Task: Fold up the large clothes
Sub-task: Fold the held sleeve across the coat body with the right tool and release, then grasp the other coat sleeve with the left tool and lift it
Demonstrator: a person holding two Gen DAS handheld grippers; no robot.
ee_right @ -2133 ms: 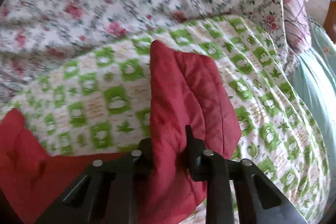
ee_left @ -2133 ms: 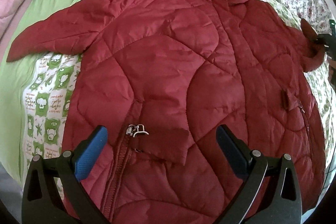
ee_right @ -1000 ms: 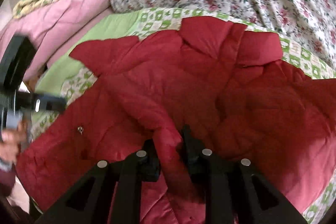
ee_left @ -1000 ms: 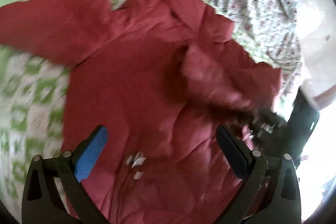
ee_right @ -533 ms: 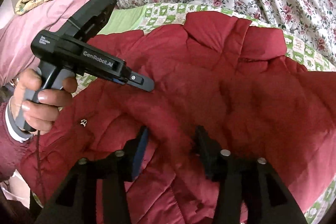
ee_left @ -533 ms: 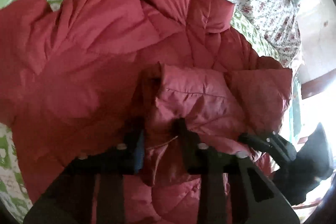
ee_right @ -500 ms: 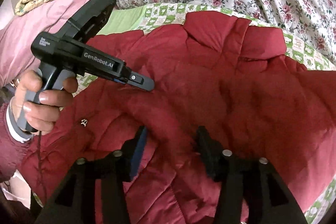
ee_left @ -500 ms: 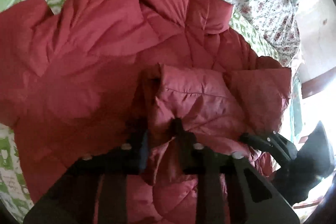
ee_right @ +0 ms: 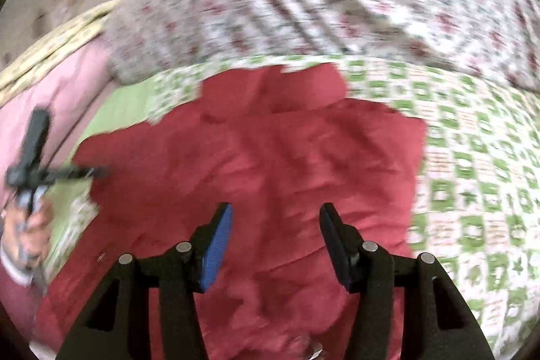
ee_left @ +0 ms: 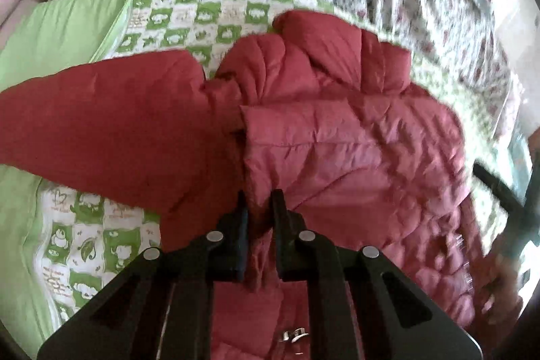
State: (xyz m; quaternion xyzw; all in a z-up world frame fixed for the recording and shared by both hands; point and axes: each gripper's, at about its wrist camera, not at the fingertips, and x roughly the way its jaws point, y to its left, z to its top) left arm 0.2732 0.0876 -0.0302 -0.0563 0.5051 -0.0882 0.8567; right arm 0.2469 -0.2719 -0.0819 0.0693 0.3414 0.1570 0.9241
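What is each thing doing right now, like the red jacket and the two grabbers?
Jacket: lying on the quilt, one sleeve folded across its front, the other spread out to the side.
Left gripper: shut on a fold of the jacket.
Right gripper: open above the jacket, nothing between its fingers, jaws just opening.
Quilt: spread flat under the jacket.

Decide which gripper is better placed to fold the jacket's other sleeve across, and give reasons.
Left. The left gripper is shut on the jacket beside that outstretched sleeve; the right gripper hangs open, holding nothing.
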